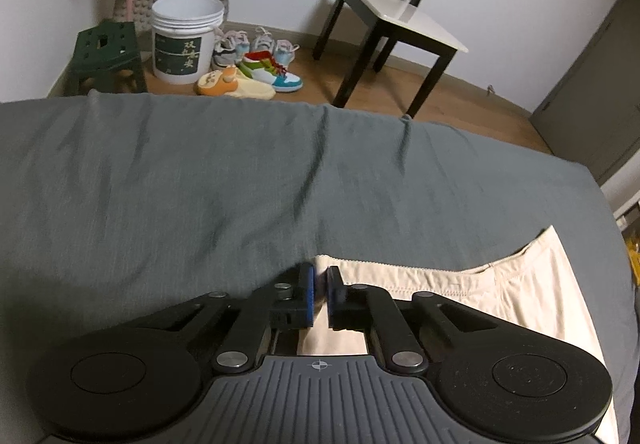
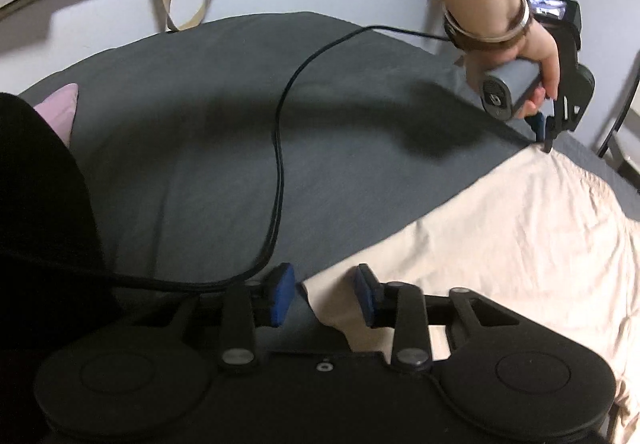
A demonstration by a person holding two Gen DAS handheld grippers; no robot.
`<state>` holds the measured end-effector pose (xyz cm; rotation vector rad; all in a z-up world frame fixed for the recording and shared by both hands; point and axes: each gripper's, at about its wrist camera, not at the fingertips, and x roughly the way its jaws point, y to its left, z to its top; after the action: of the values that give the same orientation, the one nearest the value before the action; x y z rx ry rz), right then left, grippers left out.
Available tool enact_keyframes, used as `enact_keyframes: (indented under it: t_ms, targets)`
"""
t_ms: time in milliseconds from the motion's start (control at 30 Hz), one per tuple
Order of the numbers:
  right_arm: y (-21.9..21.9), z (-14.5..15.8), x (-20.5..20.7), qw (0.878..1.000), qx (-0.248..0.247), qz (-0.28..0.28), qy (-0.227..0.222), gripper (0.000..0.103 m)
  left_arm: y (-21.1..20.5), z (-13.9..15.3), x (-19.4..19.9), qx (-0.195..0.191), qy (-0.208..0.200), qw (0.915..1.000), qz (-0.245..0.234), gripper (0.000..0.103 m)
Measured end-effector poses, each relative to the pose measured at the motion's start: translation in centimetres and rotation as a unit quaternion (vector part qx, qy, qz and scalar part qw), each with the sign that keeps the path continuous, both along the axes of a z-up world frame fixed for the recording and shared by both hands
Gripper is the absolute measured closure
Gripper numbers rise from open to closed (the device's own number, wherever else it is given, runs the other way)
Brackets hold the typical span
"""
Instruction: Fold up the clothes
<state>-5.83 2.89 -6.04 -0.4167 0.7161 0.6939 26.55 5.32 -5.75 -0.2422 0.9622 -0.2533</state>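
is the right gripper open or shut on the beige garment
Open. The right gripper shows a wide gap between its blue pads, with the beige garment corner lying between them, not pinched.

On a grey bed [image 2: 224,115], the right gripper [image 2: 325,294] gapes around a corner of beige cloth [image 2: 500,244], while the left gripper [image 2: 545,131] touches its far corner.
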Motion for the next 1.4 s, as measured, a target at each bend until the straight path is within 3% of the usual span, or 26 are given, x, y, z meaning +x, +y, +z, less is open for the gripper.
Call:
enact_keyframes:
  t_ms: [33,67,267,400,500,600,733,800,967,1100,1233,1400]
  targets:
    - [0.0,0.0,0.0,1.0,-0.002,-0.003,-0.003,0.097,0.0,0.0,0.0,-0.004,0.001,1.0,0.002,0.1]
    - [0.0,0.1,-0.1,1.0,-0.002,-0.007,-0.006,0.1,0.1,0.0,-0.1,-0.003,0.0,1.0,0.003,0.1]
    - [-2.2,1.6,-0.6,0.998,0.03,-0.042,-0.022,0.101,-0.6,1.2,-0.5,0.016,-0.016,0.9997,-0.001,0.101]
    - [-5.7,4.4,-0.6,0.994,0.083,-0.064,-0.012,0.101,-1.6,3.3,-0.7,0.008,-0.02,0.9996,-0.019,0.102]
    - [-10.2,6.7,0.1,0.985,0.144,-0.097,0.017,0.101,-3.2,5.3,-0.9,0.01,-0.027,0.9991,-0.031,0.102]
    - [-16.0,8.0,1.1,0.965,0.212,-0.143,0.058,0.101,-5.2,6.9,-1.1,-0.001,-0.017,0.9996,-0.022,0.102]
    - [-25.2,8.7,1.9,0.923,0.306,-0.206,0.109,0.101,-8.6,8.3,-1.5,-0.014,0.009,0.9998,-0.004,0.102]
    - [-29.5,8.4,2.0,0.907,0.328,-0.236,0.117,0.101,-10.7,8.7,-1.8,-0.02,0.012,0.9997,-0.001,0.102]
    - [-38.0,5.9,1.9,0.878,0.346,-0.305,0.128,0.101,-16.2,8.5,-1.9,-0.041,0.019,0.9989,0.009,0.102]
    - [-42.8,3.2,2.2,0.856,0.352,-0.352,0.138,0.101,-20.4,7.8,-1.8,-0.033,0.022,0.9991,0.018,0.102]
    - [-46.2,0.5,2.4,0.83,0.362,-0.395,0.153,0.101,-23.6,6.9,-1.4,-0.022,0.025,0.9989,0.032,0.102]
    - [-48.3,-1.4,2.4,0.808,0.362,-0.435,0.162,0.101,-26.3,5.3,-0.6,-0.014,0.031,0.9983,0.047,0.102]
